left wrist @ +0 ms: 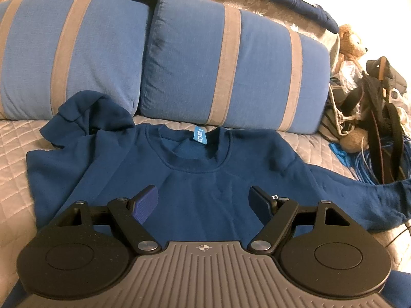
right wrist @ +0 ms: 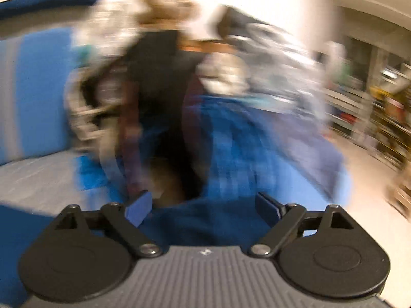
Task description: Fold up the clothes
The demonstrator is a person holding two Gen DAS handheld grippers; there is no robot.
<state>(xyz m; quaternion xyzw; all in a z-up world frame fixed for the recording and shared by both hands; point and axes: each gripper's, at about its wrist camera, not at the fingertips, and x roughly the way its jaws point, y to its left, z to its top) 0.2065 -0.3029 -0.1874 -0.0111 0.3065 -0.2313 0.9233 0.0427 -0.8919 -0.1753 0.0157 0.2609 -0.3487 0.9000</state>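
The dark blue soft sweatshirt (left wrist: 195, 179) lies flat on the grey quilted bed (left wrist: 15, 154), collar toward 12 o'clock. The left gripper (left wrist: 203, 202) and right gripper (right wrist: 203, 205) both gape wide, holding nothing.

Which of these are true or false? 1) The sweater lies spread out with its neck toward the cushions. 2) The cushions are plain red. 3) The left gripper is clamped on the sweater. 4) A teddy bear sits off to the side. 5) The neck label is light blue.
1) True: the navy sweater lies flat, collar toward the cushions.
2) False: they are blue with grey stripes.
3) False: the left gripper is open above the cloth, gripping nothing.
4) True: a teddy bear sits at the right.
5) True: the label is light blue.
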